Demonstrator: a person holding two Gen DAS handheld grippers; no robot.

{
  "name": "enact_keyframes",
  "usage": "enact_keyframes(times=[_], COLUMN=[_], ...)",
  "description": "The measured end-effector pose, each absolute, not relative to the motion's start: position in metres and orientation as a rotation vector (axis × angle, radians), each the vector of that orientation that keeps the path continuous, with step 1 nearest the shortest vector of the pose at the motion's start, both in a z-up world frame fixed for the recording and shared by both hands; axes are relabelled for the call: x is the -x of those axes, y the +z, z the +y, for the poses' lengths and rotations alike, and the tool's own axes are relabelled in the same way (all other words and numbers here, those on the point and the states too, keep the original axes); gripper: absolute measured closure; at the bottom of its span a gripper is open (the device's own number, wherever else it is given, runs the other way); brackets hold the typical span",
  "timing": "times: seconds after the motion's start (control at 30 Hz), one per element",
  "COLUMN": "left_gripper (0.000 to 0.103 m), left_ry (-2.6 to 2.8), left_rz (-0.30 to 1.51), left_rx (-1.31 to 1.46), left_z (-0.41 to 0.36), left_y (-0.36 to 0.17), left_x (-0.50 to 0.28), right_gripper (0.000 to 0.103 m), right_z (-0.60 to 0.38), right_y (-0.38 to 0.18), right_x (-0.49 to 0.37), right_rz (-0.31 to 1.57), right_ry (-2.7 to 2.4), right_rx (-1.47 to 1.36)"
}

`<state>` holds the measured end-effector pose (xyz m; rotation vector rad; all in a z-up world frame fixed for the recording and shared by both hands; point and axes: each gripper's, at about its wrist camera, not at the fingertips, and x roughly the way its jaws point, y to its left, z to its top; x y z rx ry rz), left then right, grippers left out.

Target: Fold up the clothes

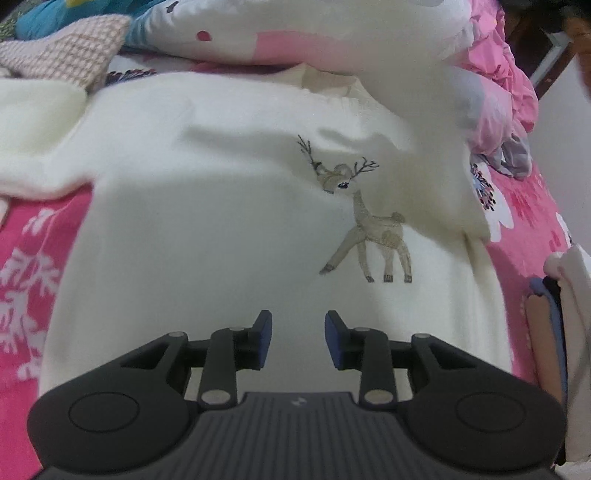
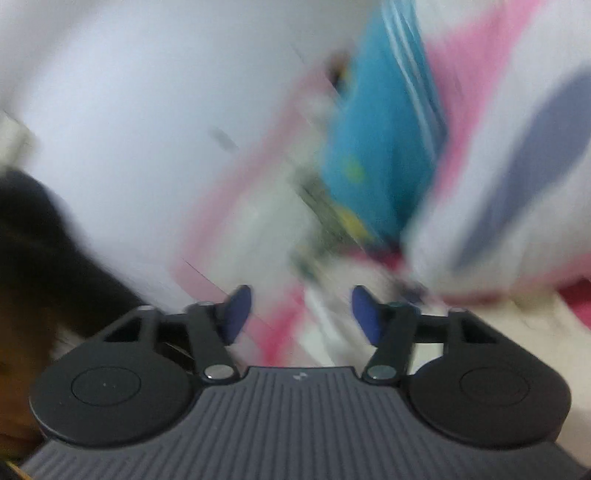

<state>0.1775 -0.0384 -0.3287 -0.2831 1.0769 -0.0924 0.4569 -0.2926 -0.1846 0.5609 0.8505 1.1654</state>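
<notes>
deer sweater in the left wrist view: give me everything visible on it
The cream sweater looks like soft knit, spread front-up on the pink floral bedspread. A beige deer with dark antlers is embroidered right of centre. The collar lies at the far end, partly tucked under a white and pink pillow. One sleeve stretches out to the picture's left. Shallow wrinkles run near the shoulders. The left tool hangs over the near hem, jaws apart, nothing between them.

Pink snowflake-print bedspread [image 1: 33, 236], pink-and-white pillow [image 1: 295, 33] behind, pale wall [image 2: 110, 92].
</notes>
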Motion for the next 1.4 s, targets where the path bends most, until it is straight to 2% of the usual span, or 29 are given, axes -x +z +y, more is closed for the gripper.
enact_keyframes(times=[0.07, 0.17, 0.37, 0.57, 0.67, 0.7, 0.73, 0.77, 0.93, 1.0, 1.07, 1.1, 1.13, 1.3, 1.4], left_gripper=[0.068, 0.068, 0.066, 0.065, 0.058, 0.054, 0.051, 0.051, 0.052, 0.056, 0.068, 0.082, 0.089, 0.094, 0.097], left_ry=[-0.092, -0.093, -0.125, -0.231, -0.349, -0.404, -0.462, -0.519, -0.723, -0.727, -0.683, -0.657, -0.633, -0.479, -0.407], left_rz=[1.068, 1.057, 1.013, 0.970, 0.954, 0.945, 0.935, 0.923, 0.875, 0.852, 0.834, 0.826, 0.830, 0.756, 0.834], left_rx=[0.301, 0.319, 0.338, 0.273, 0.160, 0.100, 0.036, -0.028, -0.327, -0.455, -0.544, -0.586, -0.583, -0.316, -0.042], left_z=[-0.035, -0.028, -0.019, -0.044, -0.075, -0.089, -0.105, -0.120, -0.198, -0.222, -0.237, -0.244, -0.247, -0.215, -0.178], left_y=[-0.329, -0.328, -0.316, -0.308, -0.307, -0.307, -0.308, -0.309, -0.328, -0.341, -0.351, -0.356, -0.359, -0.326, -0.315], left_x=[-0.174, -0.175, -0.197, -0.237, -0.256, -0.261, -0.265, -0.270, -0.281, -0.282, -0.285, -0.287, -0.291, -0.305, -0.320], right_gripper=[0.042, 0.042, 0.042, 0.043, 0.045, 0.059, 0.090, 0.093, 0.093, 0.093, 0.093, 0.093, 0.094, 0.095, 0.094], right_z=[-0.288, -0.319, -0.373, -0.356, -0.349, -0.348, -0.347, -0.347, -0.348, -0.349, -0.350, -0.350, -0.349, -0.335, -0.320], right_y=[-0.199, -0.215, -0.232, -0.295, -0.330, -0.338, -0.344, -0.348, -0.343, -0.344, -0.347, -0.350, -0.350, -0.339, -0.340], right_x=[-0.457, -0.446, -0.364, -0.280, -0.260, -0.257, -0.254, -0.251, -0.231, -0.228, -0.229, -0.229, -0.229, -0.220, -0.213], right_rz=[0.886, 0.897, 0.945, 1.114, 1.146, 1.153, 1.157, 1.157, 1.068, 1.051, 1.044, 1.040, 1.032, 0.974, 0.949], right_ry=[1.057, 0.896, 0.411, 0.187, 0.137, 0.116, 0.097, 0.085, 0.042, 0.037, 0.039, 0.044, 0.054, 0.099, 0.130], right_rx=[-0.484, -0.553, -0.455, -0.257, -0.208, -0.192, -0.187, -0.199, -0.257, -0.268, -0.272, -0.272, -0.259, -0.104, 0.014])
